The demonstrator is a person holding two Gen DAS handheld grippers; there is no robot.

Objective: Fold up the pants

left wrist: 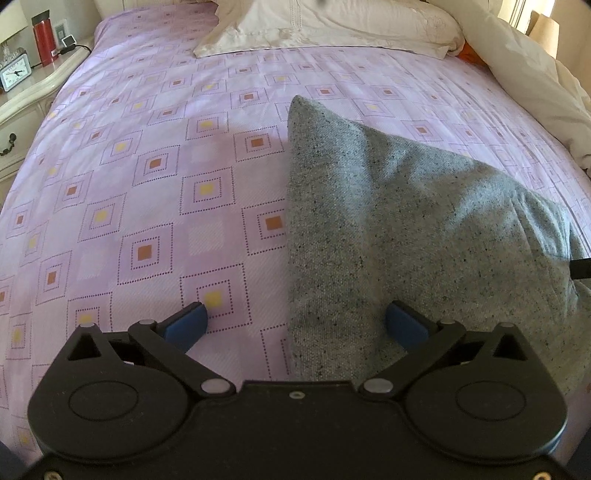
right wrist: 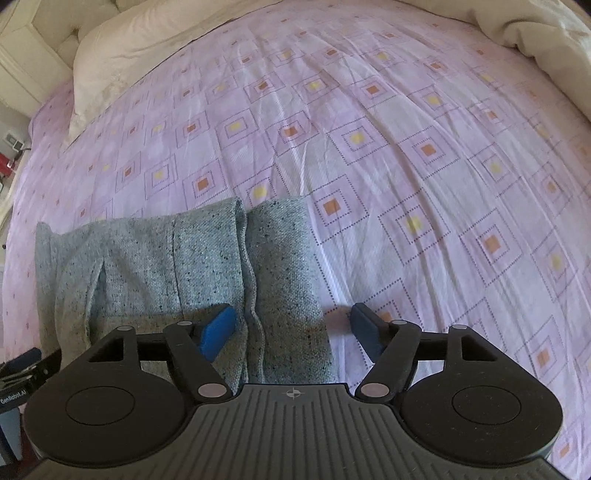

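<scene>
Grey speckled pants point(left wrist: 413, 236) lie folded on the purple patterned bed sheet point(left wrist: 155, 192). In the left wrist view they fill the right half. My left gripper point(left wrist: 295, 325) is open, with its jaws straddling the pants' left edge, holding nothing. In the right wrist view the pants point(right wrist: 192, 266) lie at lower left, with a seam running between two folded panels. My right gripper point(right wrist: 293, 328) is open over the pants' right edge, holding nothing. The left gripper shows at the far left edge of the right wrist view point(right wrist: 22, 369).
Cream pillows point(left wrist: 332, 26) lie at the head of the bed. A cream duvet point(left wrist: 535, 74) is bunched along the right side. A nightstand point(left wrist: 29, 85) at left holds a clock point(left wrist: 14, 72) and a red bottle point(left wrist: 43, 38).
</scene>
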